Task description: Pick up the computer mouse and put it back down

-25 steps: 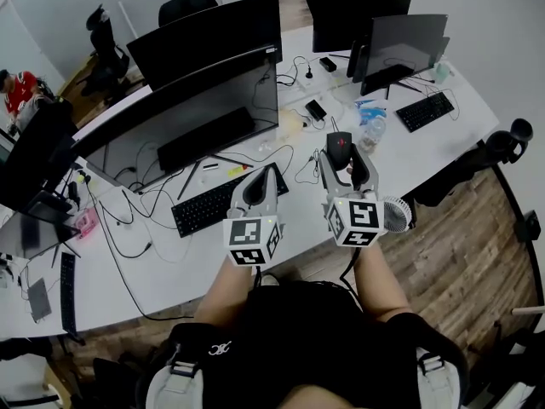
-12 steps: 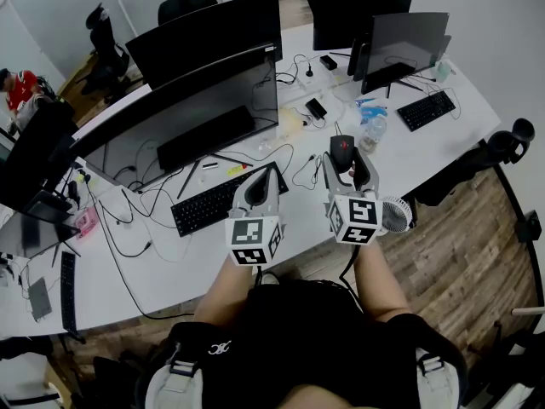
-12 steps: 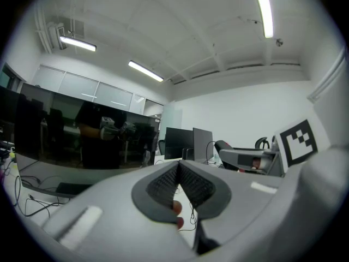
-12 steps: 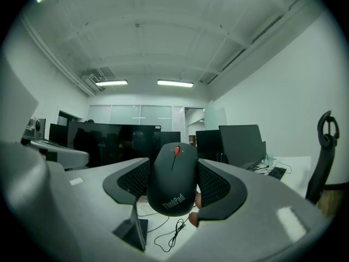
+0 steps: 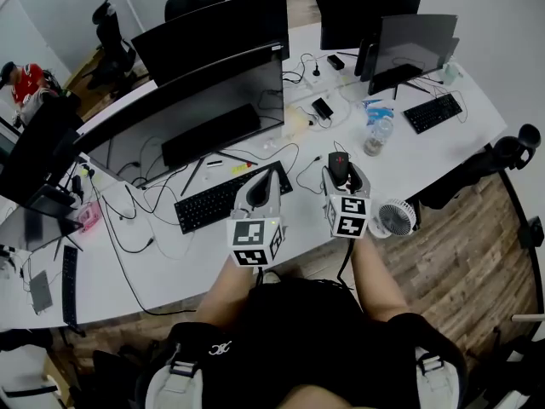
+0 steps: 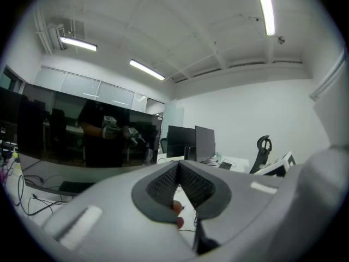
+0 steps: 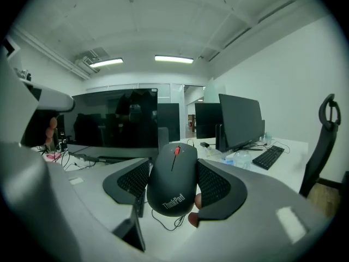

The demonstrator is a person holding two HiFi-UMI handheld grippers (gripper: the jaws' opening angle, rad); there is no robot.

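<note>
Right gripper (image 7: 173, 164): I have its jaws clamped on the computer mouse (image 7: 173, 183), one ribbed pad pressed to each flank.
Computer mouse: black, between the right jaws, red scroll wheel (image 7: 176, 150) pointing away from the tool, printed tail end toward the camera.
Mouse cable (image 7: 159, 222): a thin black loop hangs under the mouse, below the jaws.
Contact with desk (image 5: 170, 262): the mouse sits low over the white top, but I cannot tell whether its underside touches.
Left gripper (image 6: 178, 165): its jaws are together with nothing between the pads, and it is held beside the right gripper, on that tool's left.
Keyboard (image 5: 223, 199): lies just ahead of the left gripper's tips, running off to its left.
Monitor (image 5: 196, 113): a wide dark screen stands beyond the keyboard, ahead of both tools.
Desk fan (image 5: 396, 218): small and white, just to the right of the right gripper, near its marker cube.
Water bottle (image 5: 375, 135): stands ahead of the right jaws and a little to their right, apart from the mouse.
</note>
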